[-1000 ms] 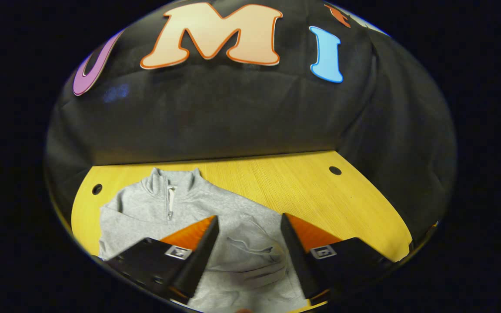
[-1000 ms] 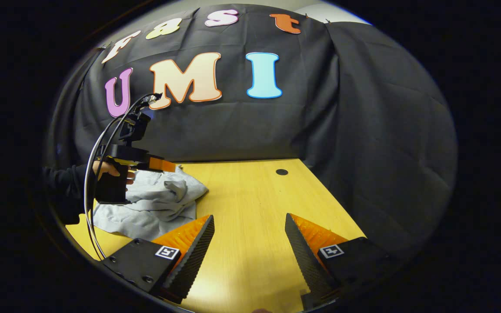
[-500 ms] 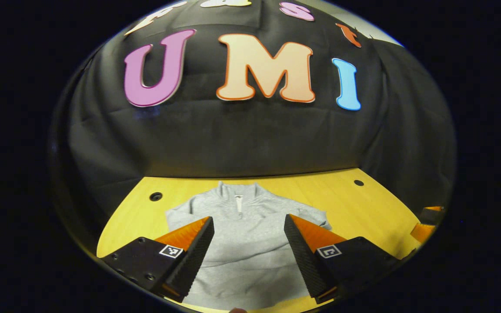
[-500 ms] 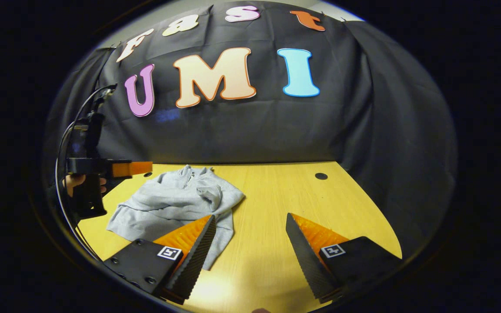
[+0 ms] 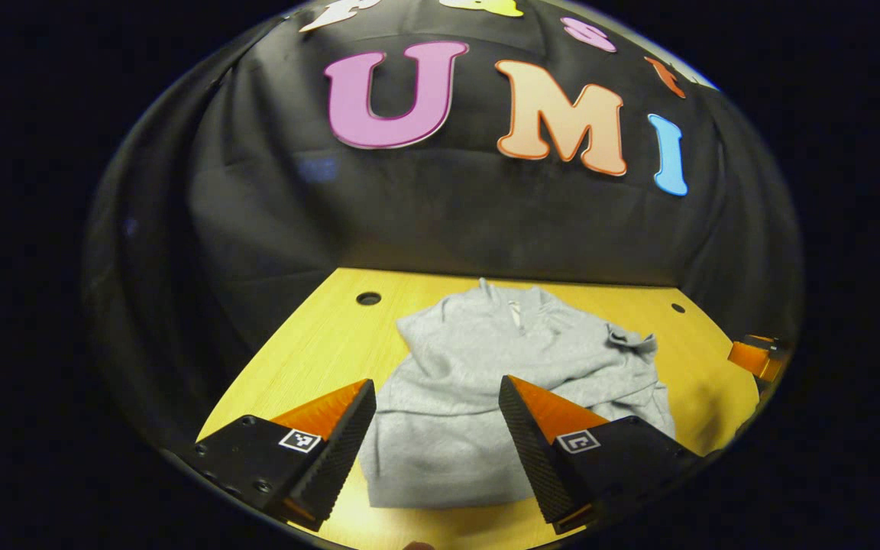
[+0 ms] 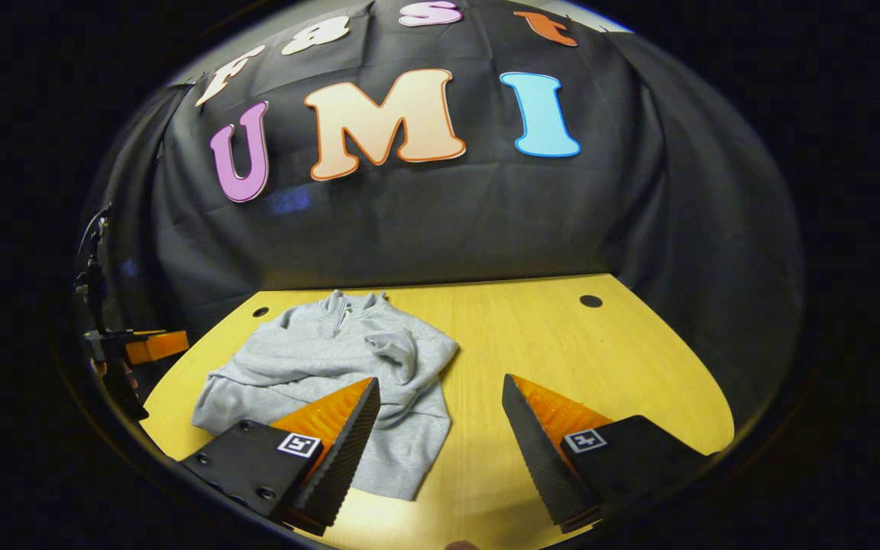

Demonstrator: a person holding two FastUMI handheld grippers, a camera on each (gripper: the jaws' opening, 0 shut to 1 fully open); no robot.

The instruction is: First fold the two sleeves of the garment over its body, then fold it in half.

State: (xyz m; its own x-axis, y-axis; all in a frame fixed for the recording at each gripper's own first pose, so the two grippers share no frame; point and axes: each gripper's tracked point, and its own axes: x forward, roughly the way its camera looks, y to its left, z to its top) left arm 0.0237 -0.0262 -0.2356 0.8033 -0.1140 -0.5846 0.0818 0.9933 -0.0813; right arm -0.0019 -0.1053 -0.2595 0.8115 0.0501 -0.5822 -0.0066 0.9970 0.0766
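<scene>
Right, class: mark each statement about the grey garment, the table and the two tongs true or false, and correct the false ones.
1. The grey garment lies on the wooden table. True.
2. The left tongs are clamped on the garment's hem. False: they are open, holding nothing.
3. The garment's collar points toward the booth wall. True.
4. The right tongs are shut. False: their jaws stand apart.
5. The garment is already folded in half. False: its body still lies full length.

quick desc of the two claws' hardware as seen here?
Left claw and right claw match: two wedge-shaped fingers with serrated inner faces, on black blocks that each carry a small square fiducial tag. In the right gripper view, black cables rise above the left claw.
</scene>
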